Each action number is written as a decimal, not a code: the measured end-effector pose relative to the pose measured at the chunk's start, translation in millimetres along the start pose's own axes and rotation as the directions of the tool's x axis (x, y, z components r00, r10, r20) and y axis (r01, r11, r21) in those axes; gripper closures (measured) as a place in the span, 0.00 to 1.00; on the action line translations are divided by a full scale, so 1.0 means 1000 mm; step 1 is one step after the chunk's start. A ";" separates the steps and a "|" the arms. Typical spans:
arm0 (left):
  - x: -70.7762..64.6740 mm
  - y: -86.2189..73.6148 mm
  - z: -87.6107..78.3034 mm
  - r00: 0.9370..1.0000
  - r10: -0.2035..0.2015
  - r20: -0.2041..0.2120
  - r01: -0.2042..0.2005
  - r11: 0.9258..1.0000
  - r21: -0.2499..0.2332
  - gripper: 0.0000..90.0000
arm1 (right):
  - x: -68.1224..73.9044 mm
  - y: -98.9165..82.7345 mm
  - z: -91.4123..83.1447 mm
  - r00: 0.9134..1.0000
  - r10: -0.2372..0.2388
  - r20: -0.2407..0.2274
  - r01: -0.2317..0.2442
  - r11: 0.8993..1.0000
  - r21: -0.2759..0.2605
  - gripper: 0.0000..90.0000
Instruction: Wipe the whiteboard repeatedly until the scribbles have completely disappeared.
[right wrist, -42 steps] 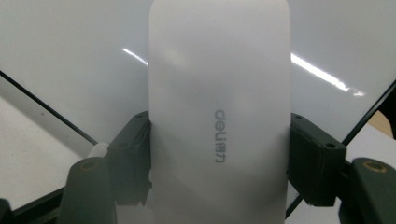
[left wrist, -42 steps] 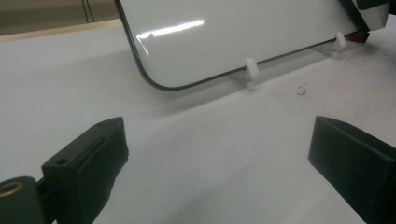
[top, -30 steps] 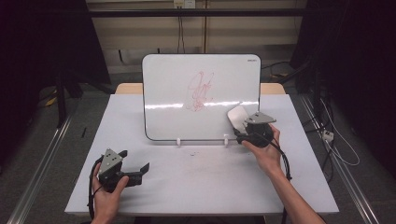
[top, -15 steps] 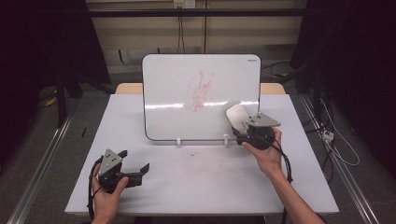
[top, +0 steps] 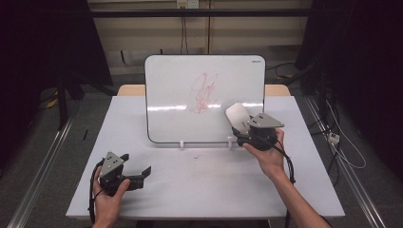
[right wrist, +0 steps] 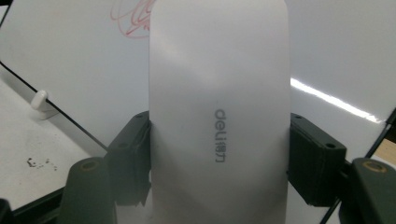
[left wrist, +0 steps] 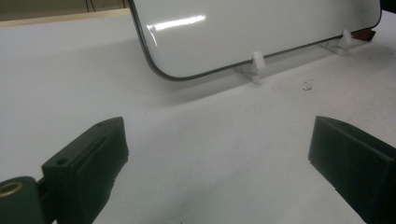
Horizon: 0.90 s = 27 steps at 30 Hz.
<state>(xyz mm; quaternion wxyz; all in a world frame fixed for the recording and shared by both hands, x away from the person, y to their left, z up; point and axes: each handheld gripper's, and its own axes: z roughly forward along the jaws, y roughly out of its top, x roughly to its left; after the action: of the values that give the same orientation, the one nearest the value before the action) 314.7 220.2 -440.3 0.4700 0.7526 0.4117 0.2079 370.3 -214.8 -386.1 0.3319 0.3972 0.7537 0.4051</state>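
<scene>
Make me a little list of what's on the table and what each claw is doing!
table: white table, some small dark crumbs in front of the board
board: whiteboard standing upright on two small white feet
drawing: red scribble near the board's middle
eraser: white whiteboard eraser, printed "deli"
right claw: right claw shut on the eraser, held up at the board's lower right part
left claw: left claw open, nothing between its jaws, low over the table's front left
</scene>
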 end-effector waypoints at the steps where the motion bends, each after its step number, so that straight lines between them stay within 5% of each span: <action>1: 0.000 0.000 0.000 1.000 0.008 -0.001 -0.008 1.000 0.006 0.05 | 0.001 0.001 0.000 1.000 -0.003 -0.002 0.003 1.000 -0.003 0.35; 14: 0.000 0.001 0.001 1.000 0.024 0.001 -0.024 1.000 0.014 0.05 | 0.015 0.021 0.007 0.997 -0.079 0.002 0.079 0.996 -0.037 0.35; 27: -0.001 0.003 0.000 0.999 0.032 0.003 -0.032 0.999 0.006 0.05 | 0.023 0.045 0.017 0.996 -0.091 0.013 0.092 0.993 -0.079 0.35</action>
<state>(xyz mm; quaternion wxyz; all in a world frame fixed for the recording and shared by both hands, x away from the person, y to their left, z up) 315.0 218.4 -437.8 0.4648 0.7608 0.3997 0.2129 388.1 -172.6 -358.1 0.3691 0.3506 0.7528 0.4173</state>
